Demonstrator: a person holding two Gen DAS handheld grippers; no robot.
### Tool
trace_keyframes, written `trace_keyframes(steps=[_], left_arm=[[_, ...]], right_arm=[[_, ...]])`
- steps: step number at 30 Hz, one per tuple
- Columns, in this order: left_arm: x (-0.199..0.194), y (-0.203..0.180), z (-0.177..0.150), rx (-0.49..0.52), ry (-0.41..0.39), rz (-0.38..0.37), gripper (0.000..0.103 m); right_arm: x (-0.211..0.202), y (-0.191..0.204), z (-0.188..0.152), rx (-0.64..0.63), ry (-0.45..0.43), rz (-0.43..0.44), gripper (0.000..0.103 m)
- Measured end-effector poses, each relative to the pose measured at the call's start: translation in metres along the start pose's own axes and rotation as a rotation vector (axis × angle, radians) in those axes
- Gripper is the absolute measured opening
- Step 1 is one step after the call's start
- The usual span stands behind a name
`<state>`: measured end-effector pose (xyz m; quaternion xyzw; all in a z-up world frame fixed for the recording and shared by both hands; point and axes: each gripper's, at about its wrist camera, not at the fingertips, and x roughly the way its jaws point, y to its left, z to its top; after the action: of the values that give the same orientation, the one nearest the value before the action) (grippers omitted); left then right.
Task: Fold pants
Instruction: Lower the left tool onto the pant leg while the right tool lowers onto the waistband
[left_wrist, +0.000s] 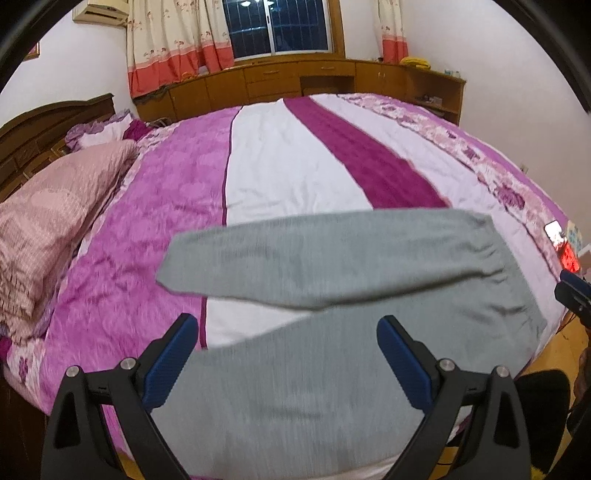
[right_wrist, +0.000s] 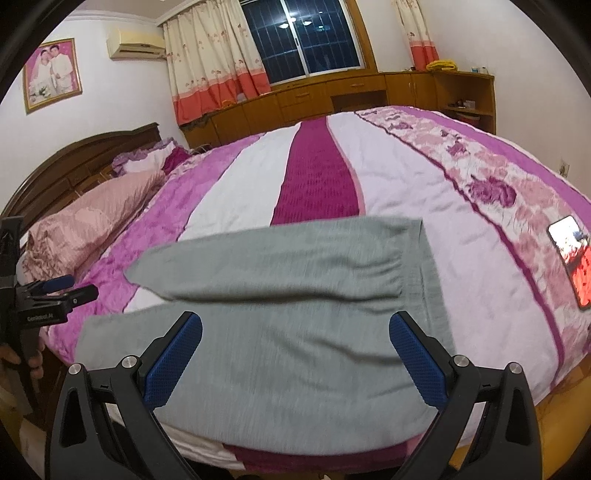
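Note:
Grey pants (left_wrist: 332, 295) lie flat on the striped purple and white bedspread (left_wrist: 288, 166), near its front edge. The two legs spread apart toward the left, and the waistband is at the right. My left gripper (left_wrist: 288, 332) is open and empty, held above the nearer leg. My right gripper (right_wrist: 295, 332) is open and empty, held above the pants (right_wrist: 280, 295) on the bedspread (right_wrist: 388, 177). The left gripper also shows at the left edge of the right wrist view (right_wrist: 74, 290), and the right gripper at the right edge of the left wrist view (left_wrist: 572, 291).
A pink pillow (left_wrist: 55, 221) lies at the left by the dark headboard (right_wrist: 74, 166). A lit phone (right_wrist: 572, 266) lies on the bed's right side. Wooden cabinets (left_wrist: 295, 81) and curtains stand behind the bed under a window.

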<state>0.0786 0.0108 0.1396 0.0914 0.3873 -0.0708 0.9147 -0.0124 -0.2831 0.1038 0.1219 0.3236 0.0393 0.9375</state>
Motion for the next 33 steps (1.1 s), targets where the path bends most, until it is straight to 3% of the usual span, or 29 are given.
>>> trace_keyframes(steps=[9, 17, 26, 33], left_arm=[[0.012, 0.013, 0.063, 0.012, -0.037, -0.027, 0.100], [0.066, 0.023, 0.108, -0.002, 0.003, -0.040, 0.100], [0.176, 0.013, 0.121, 0.030, 0.170, -0.095, 0.100], [0.247, 0.005, 0.109, 0.077, 0.266, -0.112, 0.100]], right_arm=[[0.006, -0.008, 0.050, -0.023, -0.008, -0.016, 0.098], [0.045, -0.021, 0.087, -0.049, 0.042, -0.048, 0.098], [0.121, -0.055, 0.109, 0.007, 0.130, -0.064, 0.098], [0.190, -0.078, 0.105, 0.021, 0.249, -0.146, 0.098]])
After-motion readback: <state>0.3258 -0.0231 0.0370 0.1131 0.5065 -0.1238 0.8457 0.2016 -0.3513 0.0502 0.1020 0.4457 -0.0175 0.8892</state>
